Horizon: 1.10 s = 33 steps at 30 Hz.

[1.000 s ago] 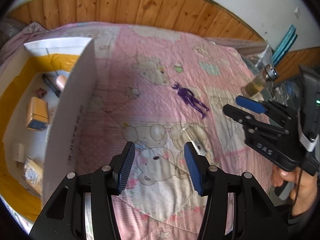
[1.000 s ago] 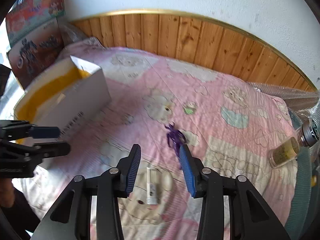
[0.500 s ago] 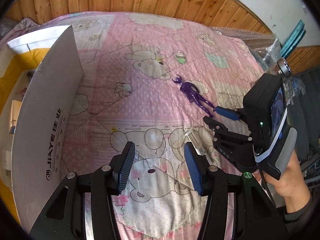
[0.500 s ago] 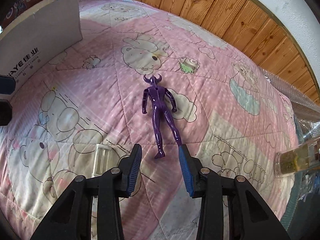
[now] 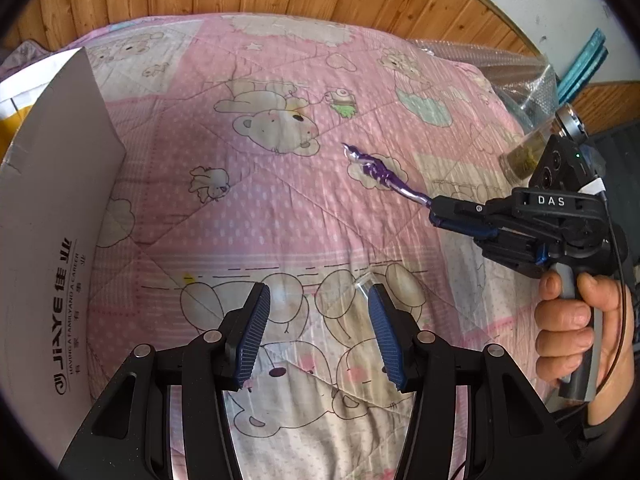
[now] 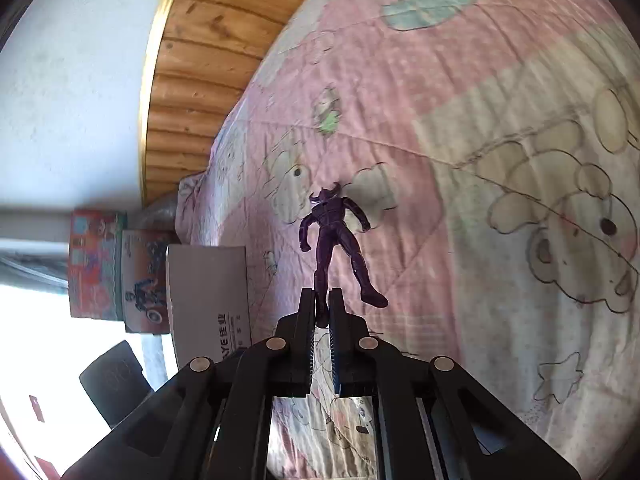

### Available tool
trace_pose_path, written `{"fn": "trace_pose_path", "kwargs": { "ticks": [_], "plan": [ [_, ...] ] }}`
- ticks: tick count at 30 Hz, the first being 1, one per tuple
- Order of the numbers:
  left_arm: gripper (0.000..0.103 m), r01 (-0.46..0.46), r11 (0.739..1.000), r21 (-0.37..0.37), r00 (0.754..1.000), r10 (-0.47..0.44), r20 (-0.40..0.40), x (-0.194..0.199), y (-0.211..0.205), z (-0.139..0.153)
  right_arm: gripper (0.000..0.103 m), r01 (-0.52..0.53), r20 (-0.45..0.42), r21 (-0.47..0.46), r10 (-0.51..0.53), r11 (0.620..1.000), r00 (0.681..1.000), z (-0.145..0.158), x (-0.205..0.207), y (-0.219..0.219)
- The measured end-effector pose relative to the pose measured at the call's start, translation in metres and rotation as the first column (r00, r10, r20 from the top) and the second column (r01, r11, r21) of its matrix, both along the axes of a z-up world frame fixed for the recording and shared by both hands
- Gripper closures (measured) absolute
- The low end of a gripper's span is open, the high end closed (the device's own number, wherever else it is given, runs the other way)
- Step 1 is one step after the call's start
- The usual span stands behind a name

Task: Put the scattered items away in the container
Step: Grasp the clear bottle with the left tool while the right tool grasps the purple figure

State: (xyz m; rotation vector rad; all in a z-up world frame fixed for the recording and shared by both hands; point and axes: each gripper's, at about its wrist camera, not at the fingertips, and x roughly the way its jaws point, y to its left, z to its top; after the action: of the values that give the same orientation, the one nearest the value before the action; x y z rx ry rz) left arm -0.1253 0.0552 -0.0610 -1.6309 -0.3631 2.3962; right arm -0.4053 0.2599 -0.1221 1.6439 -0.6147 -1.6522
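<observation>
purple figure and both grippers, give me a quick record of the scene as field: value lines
surface: pink cartoon quilt
purple figure: gripped by one leg, the other leg free
right gripper: jaws have just closed, now shut on the figure's leg
left gripper: open, nothing between the pads, above the quilt
clear tube: lying on the quilt by the left gripper's right finger
container: white cardboard box at the left edge of the quilt
jar: at the quilt's right side, behind the right gripper
hand: around the right gripper's handle

Bright daylight, blown-out window glare, fisheye edge warp, slight blur
</observation>
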Motion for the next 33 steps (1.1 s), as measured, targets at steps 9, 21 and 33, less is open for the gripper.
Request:
{"fn": "trace_pose_path", "kwargs": {
  "ticks": [9, 21, 33],
  "plan": [
    [0.049, 0.015, 1.000, -0.008, 1.000, -0.015, -0.006, -0.002, 0.012, -0.005, 0.089, 0.244, 0.154, -0.078, -0.230, 0.967, 0.961, -0.015, -0.019, 0.038],
    [0.049, 0.075, 0.997, 0.036, 0.997, -0.075, 0.014, 0.008, 0.059, -0.019, 0.040, 0.014, -0.432, 0.384, 0.166, 0.923, 0.887, 0.054, -0.008, -0.018],
    [0.075, 0.019, 0.999, 0.040, 1.000, -0.019, 0.001, 0.013, 0.049, -0.041, 0.073, -0.185, -0.392, 0.633, 0.517, 0.752, 0.761, 0.016, 0.001, -0.049]
  ]
}}
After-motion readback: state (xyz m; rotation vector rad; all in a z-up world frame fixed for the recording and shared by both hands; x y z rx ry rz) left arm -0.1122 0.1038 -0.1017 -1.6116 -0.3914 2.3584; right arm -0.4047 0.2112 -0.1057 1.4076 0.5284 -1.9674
